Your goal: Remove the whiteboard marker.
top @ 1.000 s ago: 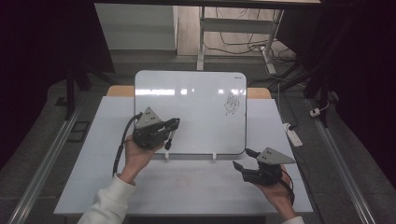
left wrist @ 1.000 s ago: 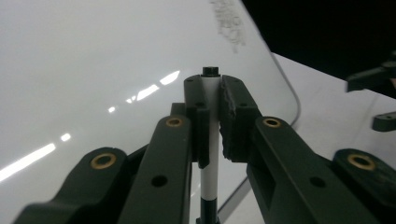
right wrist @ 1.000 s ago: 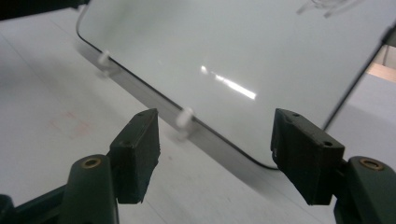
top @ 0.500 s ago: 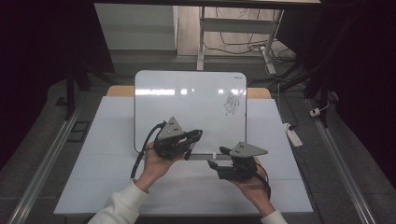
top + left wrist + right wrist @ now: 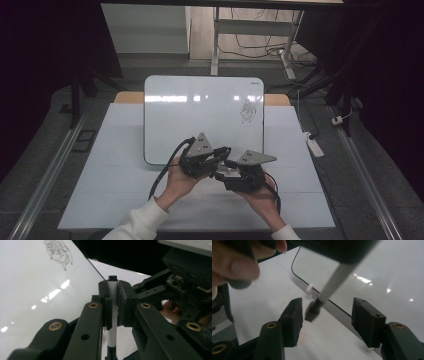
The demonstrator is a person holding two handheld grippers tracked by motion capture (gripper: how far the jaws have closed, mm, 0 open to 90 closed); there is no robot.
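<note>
White marker (image 5: pixel 113 293) sits clamped in the left gripper (image 5: pixel 200 159); the right gripper (image 5: pixel 327 315), its jaws closing but apart, hasn't gripped the cap (image 5: pixel 312 310).

A white table (image 5: pixel 115 165) carries a whiteboard (image 5: pixel 200 120) — propped on small white feet (image 5: pixel 310 288), a scribble (image 5: pixel 248 110) near its far right corner.

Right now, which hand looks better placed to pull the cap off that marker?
Probably the right. The left gripper is shut on the marker and must hold it. The right gripper has been closing, its open jaws either side of the dark cap, not yet touching it.
</note>
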